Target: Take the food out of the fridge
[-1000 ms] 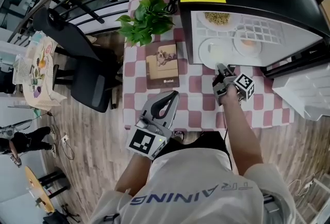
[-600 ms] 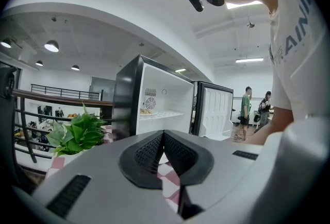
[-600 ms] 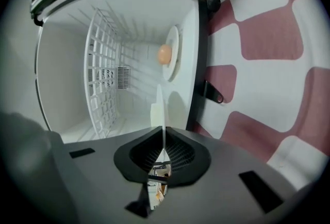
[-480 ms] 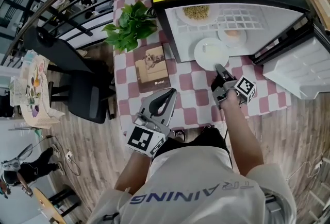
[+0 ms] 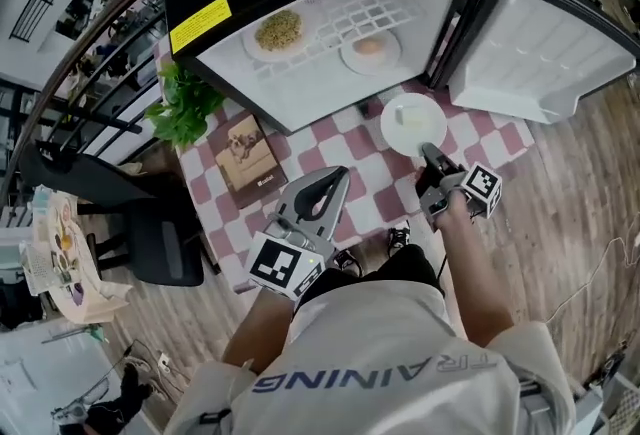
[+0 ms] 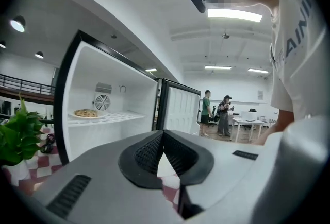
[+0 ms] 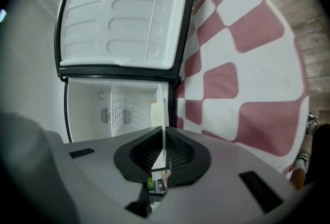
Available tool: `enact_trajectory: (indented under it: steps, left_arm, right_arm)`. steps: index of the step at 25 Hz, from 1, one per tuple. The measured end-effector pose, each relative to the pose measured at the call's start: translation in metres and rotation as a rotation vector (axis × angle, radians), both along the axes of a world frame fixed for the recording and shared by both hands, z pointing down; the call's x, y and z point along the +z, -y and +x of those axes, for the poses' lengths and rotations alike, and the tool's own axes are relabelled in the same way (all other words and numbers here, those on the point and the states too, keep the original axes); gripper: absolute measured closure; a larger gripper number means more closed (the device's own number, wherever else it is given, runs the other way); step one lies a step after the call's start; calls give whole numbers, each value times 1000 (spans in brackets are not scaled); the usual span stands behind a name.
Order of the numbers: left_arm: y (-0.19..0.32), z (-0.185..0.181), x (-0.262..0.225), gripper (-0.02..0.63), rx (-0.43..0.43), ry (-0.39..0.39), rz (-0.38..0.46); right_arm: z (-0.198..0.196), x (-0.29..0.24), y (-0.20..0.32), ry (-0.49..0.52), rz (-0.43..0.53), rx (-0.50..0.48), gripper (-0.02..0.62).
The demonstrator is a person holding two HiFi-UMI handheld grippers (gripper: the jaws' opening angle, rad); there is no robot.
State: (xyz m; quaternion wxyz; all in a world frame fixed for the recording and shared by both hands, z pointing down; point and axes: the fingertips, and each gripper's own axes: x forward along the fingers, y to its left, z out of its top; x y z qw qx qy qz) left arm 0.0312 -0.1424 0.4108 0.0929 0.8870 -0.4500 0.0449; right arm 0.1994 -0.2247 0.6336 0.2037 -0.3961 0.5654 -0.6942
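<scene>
Pinching thin rim, round white plate (image 5: 412, 121): right gripper (image 5: 429, 155); left gripper (image 5: 338, 175) fingers together.

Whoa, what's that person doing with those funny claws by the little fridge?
The person is taking food out of the open fridge. The right claw is shut on the rim of a white plate, held outside the fridge above the checked table. A plate of crumbly food and a plate with something orange sit on the fridge shelf. The left claw is shut and empty, held near the person's body.
</scene>
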Motion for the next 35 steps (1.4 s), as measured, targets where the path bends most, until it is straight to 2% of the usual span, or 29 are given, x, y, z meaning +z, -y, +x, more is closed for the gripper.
enact_trajectory:
  steps: [8,16,21,29,33,34,35]
  left_arm:
    - [9,51,6,597,96,-10,-8]
    - [17,87,20,597,137,-28,-40]
    - [21,96,25,597,141,-30,-51]
    - [26,95,38,597,123,-32,-81]
    - [28,92,39,597,117,-32,-85]
    - [28,92,39,597,116,-32,-86]
    - [28,93,39,597,117,-32,-87]
  right_arm:
    - [86,29,-26,-41,-66,158,563]
    - [134,50,-26,-79,-84,223,563]
    - [150,58,-20,-74,-91,243,563]
    - [151,66,-11,-79,-88,250,561]
    - [150,59,-9,-108,-35,220,560]
    - [149,56,-8,-116,-10,204,532]
    - [148,51,-6,-121,19,188,460]
